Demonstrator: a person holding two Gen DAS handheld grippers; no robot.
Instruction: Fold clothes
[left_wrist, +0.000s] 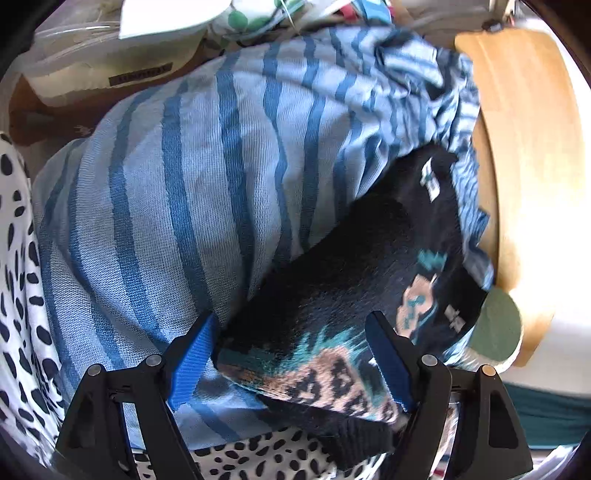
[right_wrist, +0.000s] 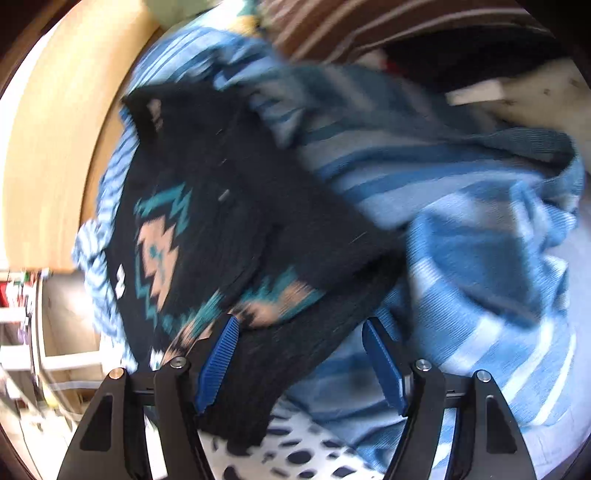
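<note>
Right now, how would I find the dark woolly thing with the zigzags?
Find the big blue striped cloth heaped beside the curved wooden edge. On top of it, between the blue pads of the left hand-held gripper, lies the black knitted garment. Only it has teal zigzags and peach patches; the cloth below is white with dark spots.

Matt woven striped cloth (left_wrist: 192, 177), fuzzy black knit sweater (left_wrist: 332, 280), smooth pale wood board (left_wrist: 517, 147)
</note>
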